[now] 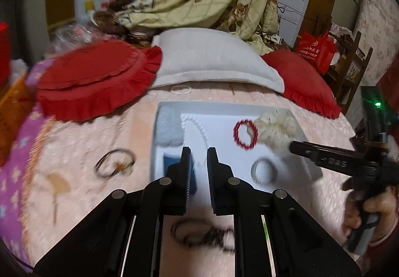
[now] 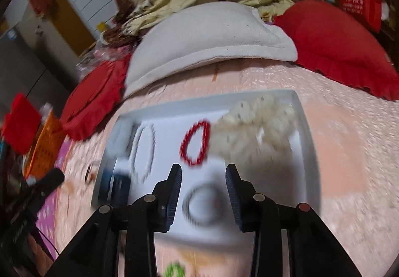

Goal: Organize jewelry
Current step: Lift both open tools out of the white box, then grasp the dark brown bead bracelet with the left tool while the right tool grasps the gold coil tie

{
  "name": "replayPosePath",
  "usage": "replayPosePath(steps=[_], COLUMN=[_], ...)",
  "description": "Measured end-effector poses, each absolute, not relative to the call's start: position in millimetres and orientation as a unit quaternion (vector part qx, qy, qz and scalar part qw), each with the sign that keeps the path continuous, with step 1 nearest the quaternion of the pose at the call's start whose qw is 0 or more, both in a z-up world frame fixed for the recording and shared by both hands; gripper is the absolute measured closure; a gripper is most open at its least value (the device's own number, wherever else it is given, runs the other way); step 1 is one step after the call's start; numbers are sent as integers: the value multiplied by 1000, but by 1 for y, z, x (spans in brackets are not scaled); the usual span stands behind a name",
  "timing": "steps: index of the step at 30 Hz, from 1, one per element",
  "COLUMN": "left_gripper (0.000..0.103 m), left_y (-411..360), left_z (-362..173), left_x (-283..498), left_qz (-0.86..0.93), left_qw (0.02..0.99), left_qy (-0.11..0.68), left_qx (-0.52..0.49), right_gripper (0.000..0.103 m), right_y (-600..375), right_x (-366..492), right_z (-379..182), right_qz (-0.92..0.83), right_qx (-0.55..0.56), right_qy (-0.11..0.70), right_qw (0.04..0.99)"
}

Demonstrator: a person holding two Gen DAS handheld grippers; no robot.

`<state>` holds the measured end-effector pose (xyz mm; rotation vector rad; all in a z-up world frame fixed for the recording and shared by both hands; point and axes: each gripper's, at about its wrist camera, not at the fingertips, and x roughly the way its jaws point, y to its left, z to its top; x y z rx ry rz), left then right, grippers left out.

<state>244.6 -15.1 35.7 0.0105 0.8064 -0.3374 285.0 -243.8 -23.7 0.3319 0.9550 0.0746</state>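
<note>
Jewelry here is split between a white tray (image 1: 299, 152) on the pink bedspread (image 1: 99, 214) and loose bits lying around it. Already in the tray: a red bead bracelet (image 1: 245, 134), a pearl strand (image 1: 199, 130), a fluffy cream scrunchie (image 1: 276, 128) and a dark beaded ring-shaped bracelet (image 2: 200, 204), each with its own patch, probably so nothing tangles.

The right gripper (image 2: 203, 177) hangs straight over that dark bracelet with its jaws apart and nothing between them, so I'd guess that piece counts as placed. The left gripper (image 1: 199, 159) sits over the tray's near edge, jaws nearly together with only a narrow gap, holding nothing.

Not yet sorted, by the look of it: a dark hair tie with a flower (image 1: 116, 163) off to the tray's left, and another dark tangled piece (image 1: 204, 234) just below the left gripper, half hidden by its arms. A clear loop (image 1: 180, 89) lies near the grey pillow (image 1: 212, 57). Red cushions (image 1: 97, 80) crowd the far side but nothing blocks the loose pieces.
</note>
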Motion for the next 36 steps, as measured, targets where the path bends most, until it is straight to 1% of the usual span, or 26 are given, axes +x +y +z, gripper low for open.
replayPosePath(steps=[4, 7, 11, 14, 16, 19, 26, 33, 36], left_gripper=[89, 88, 87, 87, 87, 87, 87, 87, 87], left_y=[-6, 1, 14, 30, 40, 46, 46, 42, 37], left_z=[26, 11, -12, -22, -30, -38, -60, -67, -69], left_x=[199, 178, 173, 176, 181, 182, 197, 216, 227], left_qz=[-141, -130, -100, -97, -98, -95, -101, -125, -134], left_qw=[913, 914, 911, 906, 898, 893, 875, 867, 865], left_qy=[381, 383, 398, 411, 427, 438, 469, 478, 477], left_qx=[22, 19, 25, -8, -32, -40, -55, -70, -72], right_gripper=[68, 68, 68, 68, 68, 68, 68, 68, 68], right_y=[-236, -233, -230, -237, -244, -245, -226, -205, -204], right_x=[228, 187, 134, 110, 103, 97, 109, 124, 128], right_z=[-24, -33, -42, -53, -59, -65, -82, -88, -92], right_qz=[50, 60, 37, 10, 8, 7, 17, 28, 28], right_qx=[132, 132, 114, 136, 161, 178, 165, 120, 121], right_qy=[466, 467, 445, 443, 453, 457, 466, 462, 461], right_qw=[873, 872, 887, 886, 877, 872, 869, 878, 879])
